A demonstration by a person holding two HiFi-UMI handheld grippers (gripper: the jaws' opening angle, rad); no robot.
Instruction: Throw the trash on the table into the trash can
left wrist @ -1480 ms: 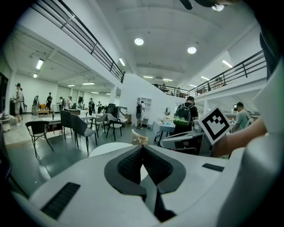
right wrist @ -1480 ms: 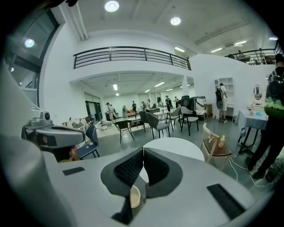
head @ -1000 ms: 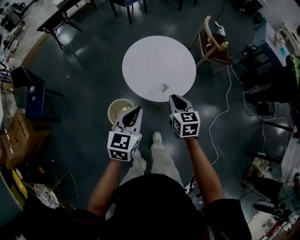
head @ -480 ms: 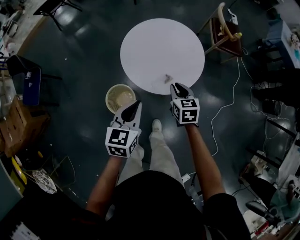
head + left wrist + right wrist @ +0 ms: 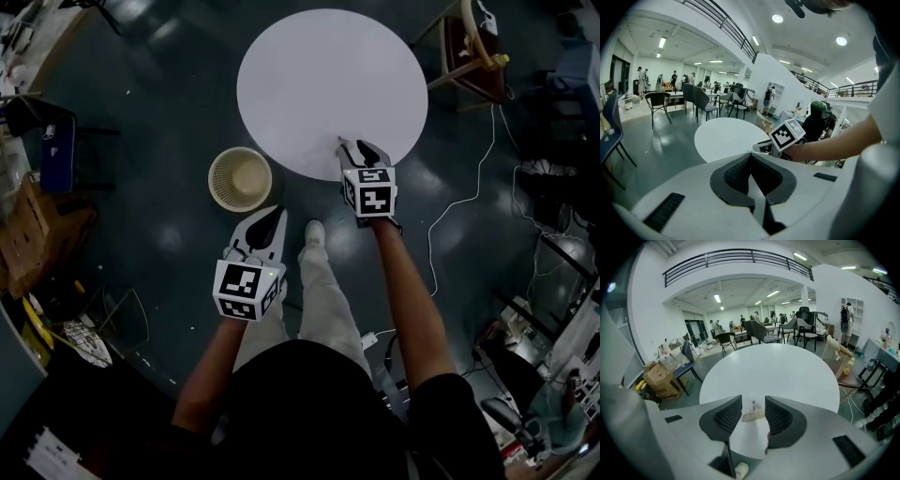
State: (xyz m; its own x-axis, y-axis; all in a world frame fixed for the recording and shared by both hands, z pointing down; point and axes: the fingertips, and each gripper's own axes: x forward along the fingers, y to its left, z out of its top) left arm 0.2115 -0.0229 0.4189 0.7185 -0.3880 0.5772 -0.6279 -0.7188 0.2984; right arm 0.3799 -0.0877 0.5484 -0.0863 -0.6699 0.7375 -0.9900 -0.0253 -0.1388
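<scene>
A small crumpled piece of trash (image 5: pixel 753 413) lies near the front edge of the round white table (image 5: pixel 319 66). In the head view it is only a speck (image 5: pixel 339 141) at the tip of my right gripper (image 5: pixel 361 150). That gripper reaches over the table's edge and its jaws are opening. In the right gripper view (image 5: pixel 753 402) the trash sits between the two pads, touching neither. My left gripper (image 5: pixel 272 217) hangs shut and empty over the floor, just below and right of the beige trash can (image 5: pixel 241 178) beside the table.
A wooden chair (image 5: pixel 473 56) stands at the table's right. A white cable (image 5: pixel 459 202) runs across the dark floor. A blue chair (image 5: pixel 56 150) and cardboard boxes (image 5: pixel 661 378) are to the left. The person's shoe (image 5: pixel 314 232) is between the grippers.
The right gripper has moved forward over the table's edge to the trash and its jaws have parted. The left gripper stayed shut, and the trash can now lies further ahead of it.
</scene>
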